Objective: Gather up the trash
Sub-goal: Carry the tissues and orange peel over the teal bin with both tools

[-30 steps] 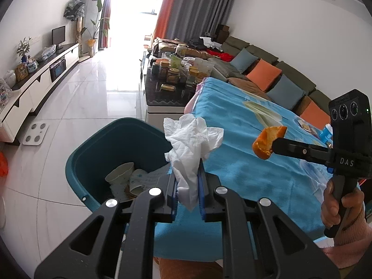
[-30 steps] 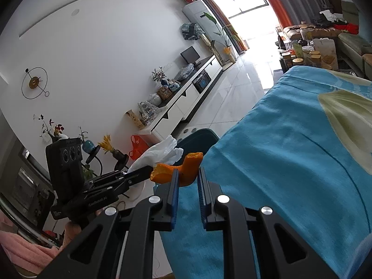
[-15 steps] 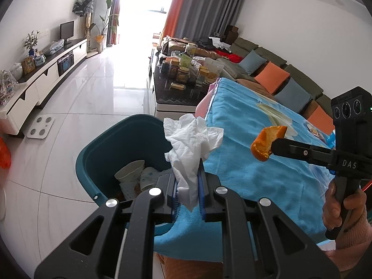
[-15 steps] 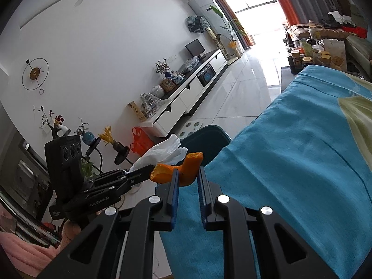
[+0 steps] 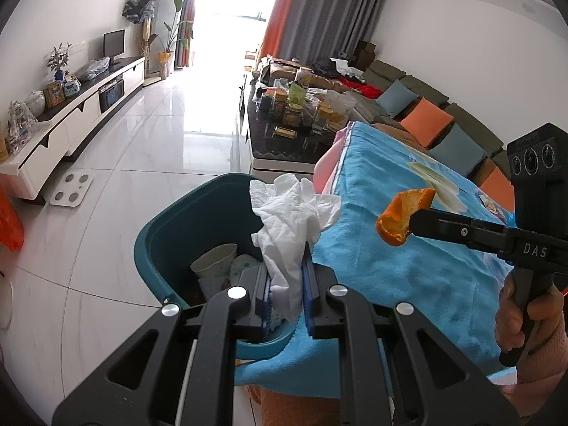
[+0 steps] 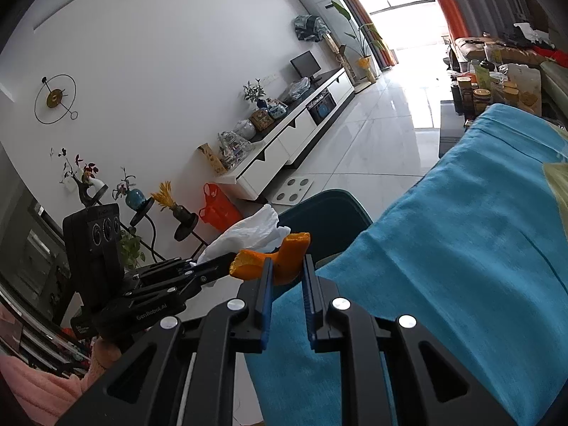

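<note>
Left gripper clamped on crumpled white tissue; right gripper pinching orange peel piece. Risk: early release, missing teal plastic bin, landing on blue tablecloth.

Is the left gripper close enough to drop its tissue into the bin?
Probably yes. The left gripper, shut on the tissue, sits right over the open bin, with nothing between them.

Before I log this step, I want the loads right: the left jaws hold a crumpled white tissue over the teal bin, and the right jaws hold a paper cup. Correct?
Not quite. The right gripper holds an orange peel, as the right wrist view shows. The paper cup already lies in the teal bin. The left gripper does hold the crumpled white tissue at the bin.
</note>
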The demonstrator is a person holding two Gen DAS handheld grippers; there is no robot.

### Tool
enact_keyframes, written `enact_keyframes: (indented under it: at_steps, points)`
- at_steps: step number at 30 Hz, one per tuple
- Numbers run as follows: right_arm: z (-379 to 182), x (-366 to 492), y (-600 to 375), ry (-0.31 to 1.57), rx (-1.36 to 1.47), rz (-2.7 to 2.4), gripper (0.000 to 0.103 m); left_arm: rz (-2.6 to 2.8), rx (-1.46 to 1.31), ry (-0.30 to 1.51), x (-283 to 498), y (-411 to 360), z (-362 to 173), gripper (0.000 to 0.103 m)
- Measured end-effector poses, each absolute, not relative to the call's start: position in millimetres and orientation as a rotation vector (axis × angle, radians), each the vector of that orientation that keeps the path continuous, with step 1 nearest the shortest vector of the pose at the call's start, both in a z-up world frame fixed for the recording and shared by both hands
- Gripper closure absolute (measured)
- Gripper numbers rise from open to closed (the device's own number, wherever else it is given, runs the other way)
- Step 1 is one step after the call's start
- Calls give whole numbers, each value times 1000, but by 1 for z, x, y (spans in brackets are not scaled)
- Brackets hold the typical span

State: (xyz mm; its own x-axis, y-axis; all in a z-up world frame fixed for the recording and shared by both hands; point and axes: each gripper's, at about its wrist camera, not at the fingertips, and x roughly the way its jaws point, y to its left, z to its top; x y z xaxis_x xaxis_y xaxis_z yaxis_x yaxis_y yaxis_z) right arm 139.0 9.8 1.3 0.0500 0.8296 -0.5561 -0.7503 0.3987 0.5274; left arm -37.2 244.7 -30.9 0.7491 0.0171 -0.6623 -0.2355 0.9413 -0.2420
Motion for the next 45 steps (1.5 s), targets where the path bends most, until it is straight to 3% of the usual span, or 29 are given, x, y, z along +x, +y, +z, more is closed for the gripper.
enact_keyframes:
  at_steps: [45]
  points:
    - [-18, 147, 71, 1013, 40, 1194, 89, 228, -367, 775, -22, 263, -60, 88]
